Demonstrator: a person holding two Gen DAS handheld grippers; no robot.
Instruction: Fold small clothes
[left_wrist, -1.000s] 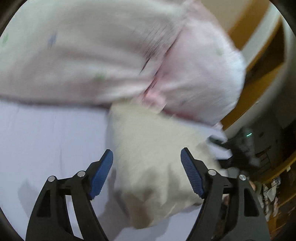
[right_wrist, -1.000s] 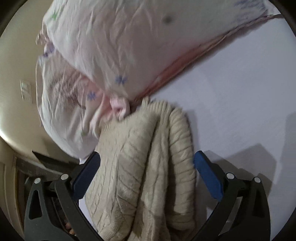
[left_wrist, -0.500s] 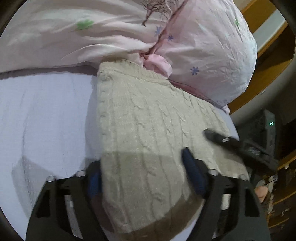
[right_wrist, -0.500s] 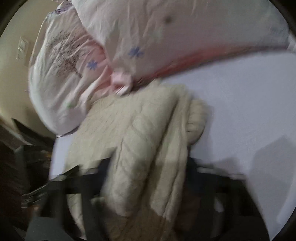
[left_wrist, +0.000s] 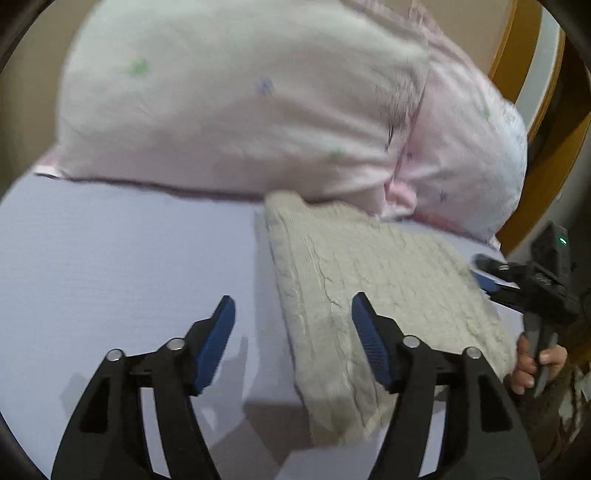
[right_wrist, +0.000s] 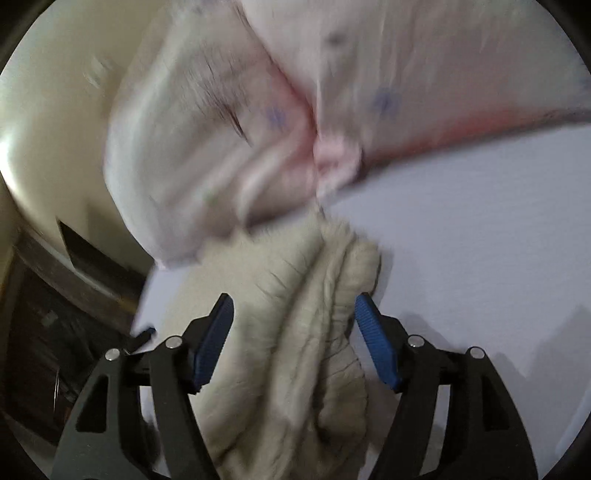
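Observation:
A folded beige cable-knit sweater (left_wrist: 373, 295) lies on the pale lilac bed sheet (left_wrist: 122, 266), its far edge against the pillows. My left gripper (left_wrist: 291, 332) is open over the sweater's left edge, holding nothing. In the right wrist view the sweater (right_wrist: 295, 332) lies in thick folds between the open fingers of my right gripper (right_wrist: 293, 332), which holds nothing. The right gripper also shows in the left wrist view (left_wrist: 495, 277) at the sweater's right edge, with a hand on its handle.
Two pale pink flowered pillows (left_wrist: 243, 99) lie along the far side of the bed, also in the right wrist view (right_wrist: 332, 92). A wooden headboard (left_wrist: 546, 147) is at the right. The bed's edge and a dark floor area (right_wrist: 48, 332) are at the left.
Both grippers have pulled back from the sweater and now stand open. Half a second ago they were low over the folded sweater. The sweater lies flat on the sheet.

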